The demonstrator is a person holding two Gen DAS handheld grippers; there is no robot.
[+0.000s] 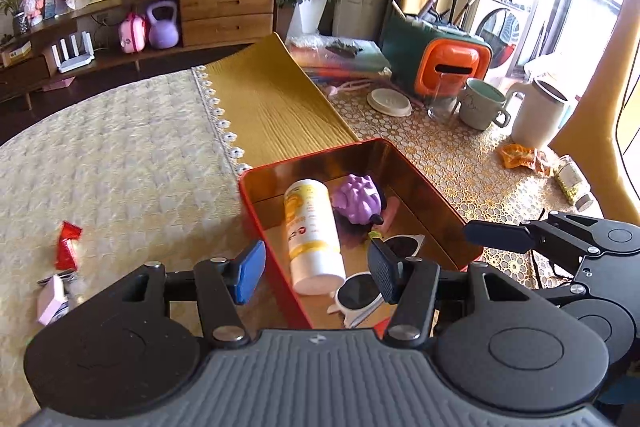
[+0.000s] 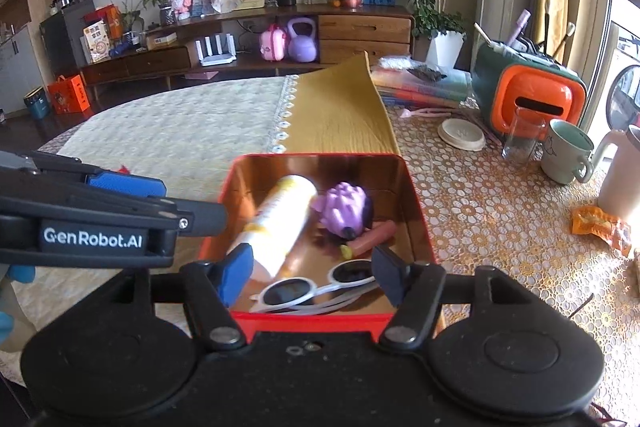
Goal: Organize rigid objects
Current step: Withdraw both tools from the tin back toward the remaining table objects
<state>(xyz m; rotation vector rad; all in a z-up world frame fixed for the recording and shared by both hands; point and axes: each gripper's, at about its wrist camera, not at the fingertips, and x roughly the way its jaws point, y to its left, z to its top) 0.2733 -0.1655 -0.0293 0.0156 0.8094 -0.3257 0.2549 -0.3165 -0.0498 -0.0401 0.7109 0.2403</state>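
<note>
Two hand-held grippers hover at the near end of the red tin, both spread wide and holding nothing. To the left of our left hand-held gripper, a red wrapper and a pink box lie on the table; we judge both light, the wrapper crinkly, the box firm enough to pinch across its sides. Ahead, inside the tin, lies a white-and-yellow bottle, smooth and likely to roll, best taken at mid-body. Beside it sits a purple toy, then a pink stick we cannot identify. Just before our right hand-held gripper, white sunglasses look fragile; the bridge seems safest. Our gripper fingers hide part of the frames.
</note>
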